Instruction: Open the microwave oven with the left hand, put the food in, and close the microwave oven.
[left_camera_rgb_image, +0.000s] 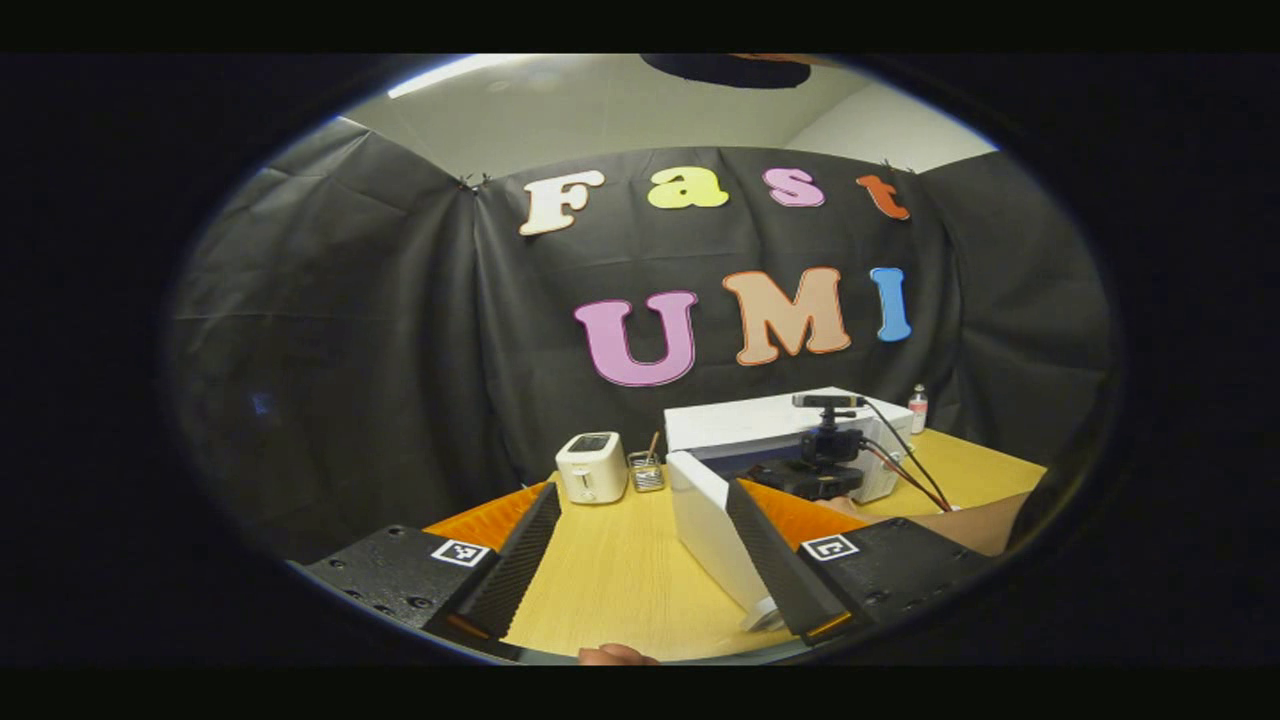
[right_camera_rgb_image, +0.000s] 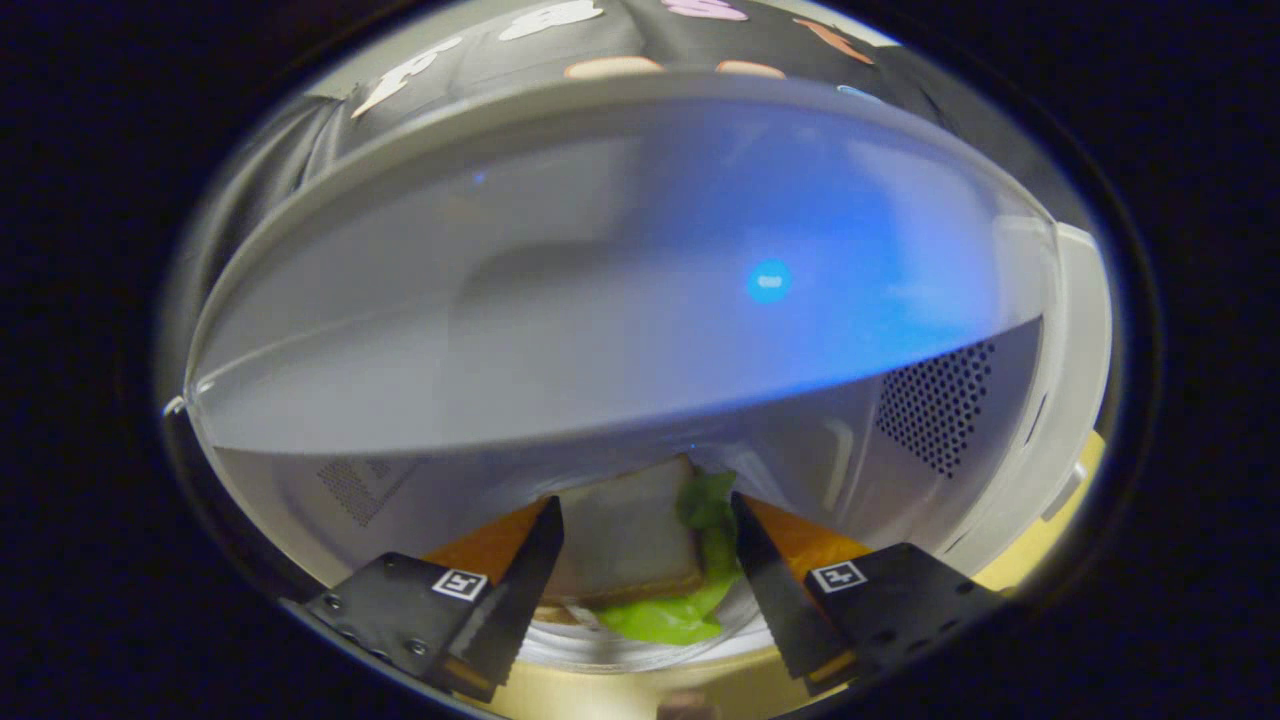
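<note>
I am holding my left gripper (left_camera_rgb_image: 640, 560) back over the wooden table (left_camera_rgb_image: 620, 580), jaws wide and empty, facing the microwave oven (left_camera_rgb_image: 770, 430) with its door (left_camera_rgb_image: 715, 535) swung open. My right gripper (right_camera_rgb_image: 645, 580) is reaching into the cavity, jaws wide around the sandwich (right_camera_rgb_image: 630, 545) on its plate (right_camera_rgb_image: 640, 650), though I cannot tell whether they touch it. Opening looks done; letting go, pulling out and closing are what remain.

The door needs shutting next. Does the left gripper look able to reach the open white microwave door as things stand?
Probably yes. The left gripper is open and empty, and the white microwave door stands ajar just ahead of its right finger, with bare wooden table between. The other gripper reaching into the oven sits beyond the door.
</note>
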